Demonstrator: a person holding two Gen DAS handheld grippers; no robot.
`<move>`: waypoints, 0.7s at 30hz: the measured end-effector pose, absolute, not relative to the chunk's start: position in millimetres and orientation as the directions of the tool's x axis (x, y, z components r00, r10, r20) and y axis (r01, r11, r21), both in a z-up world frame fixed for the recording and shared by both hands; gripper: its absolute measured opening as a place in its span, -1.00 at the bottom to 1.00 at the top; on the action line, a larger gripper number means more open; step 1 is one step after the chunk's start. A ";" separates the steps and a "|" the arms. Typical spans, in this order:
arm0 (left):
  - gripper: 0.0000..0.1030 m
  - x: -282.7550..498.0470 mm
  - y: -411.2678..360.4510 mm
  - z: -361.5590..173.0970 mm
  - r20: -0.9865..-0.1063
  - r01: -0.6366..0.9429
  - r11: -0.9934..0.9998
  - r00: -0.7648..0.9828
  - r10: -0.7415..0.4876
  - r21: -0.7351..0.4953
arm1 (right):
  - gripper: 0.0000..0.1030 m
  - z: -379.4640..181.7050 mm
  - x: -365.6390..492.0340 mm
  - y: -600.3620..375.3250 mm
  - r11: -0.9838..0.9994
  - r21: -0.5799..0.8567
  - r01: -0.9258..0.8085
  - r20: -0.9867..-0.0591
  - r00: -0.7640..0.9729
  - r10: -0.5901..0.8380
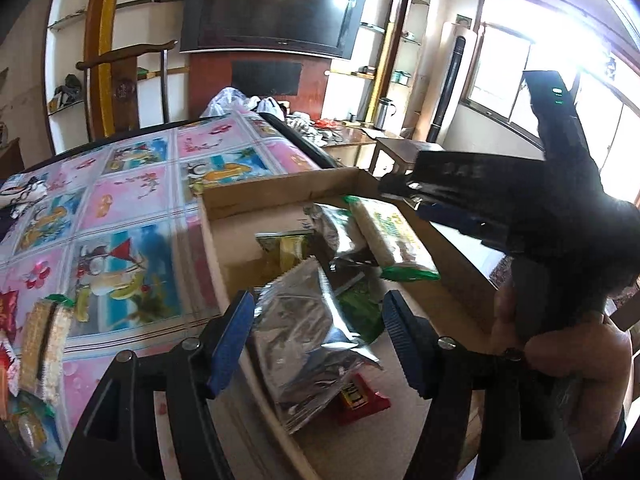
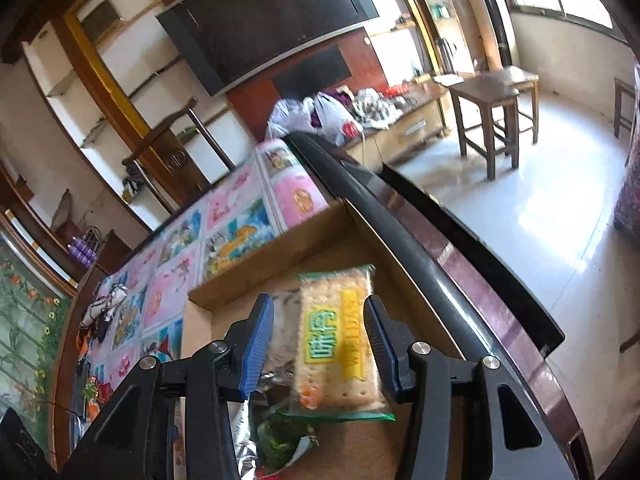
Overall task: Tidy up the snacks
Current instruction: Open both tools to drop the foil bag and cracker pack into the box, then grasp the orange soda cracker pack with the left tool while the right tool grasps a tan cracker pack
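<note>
Two tongs hang over the cardboard box (image 1: 280, 196) of snacks. Between the left tongs (image 1: 318, 344), released, lies a silver bag (image 1: 308, 320); the cracker pack (image 2: 338, 344) sits lengthwise between the right tongs (image 2: 318, 344), but I cannot tell if they pinch it. More cracker packs (image 1: 40, 348) lie left on the surface (image 1: 132, 200).

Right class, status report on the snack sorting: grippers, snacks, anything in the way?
Left gripper open around silver foil packet. Right gripper open around clear cracker packet. Both over brown cardboard box. Nothing blocking.
</note>
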State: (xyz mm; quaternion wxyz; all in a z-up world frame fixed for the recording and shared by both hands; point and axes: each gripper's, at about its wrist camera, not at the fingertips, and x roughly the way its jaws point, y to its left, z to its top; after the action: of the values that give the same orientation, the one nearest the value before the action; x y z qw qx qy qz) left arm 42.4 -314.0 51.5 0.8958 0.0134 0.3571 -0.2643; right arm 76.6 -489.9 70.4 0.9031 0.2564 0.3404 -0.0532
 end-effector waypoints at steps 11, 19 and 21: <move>0.28 39.6 -229.4 67.4 -0.642 0.375 0.918 0.673 -0.367 -0.131 | -0.01 85.3 75.5 -459.9 0.913 0.386 0.131 -0.572 0.810 0.126; 0.28 36.2 -122.5 78.7 -0.621 0.212 0.958 0.730 -0.286 -0.192 | -0.01 86.0 75.2 -434.0 0.938 0.345 0.046 -0.554 0.816 0.164; 0.28 35.5 -88.1 78.4 -0.623 0.142 0.963 0.738 -0.258 -0.231 | -0.01 86.5 74.7 -421.8 0.948 0.317 0.014 -0.553 0.815 0.173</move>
State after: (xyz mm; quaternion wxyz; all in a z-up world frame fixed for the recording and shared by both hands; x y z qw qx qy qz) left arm 35.5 -88.1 78.4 0.9284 -0.0841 0.3455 -0.1079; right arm 74.7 -421.8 86.5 0.9399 0.1551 0.3011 0.0423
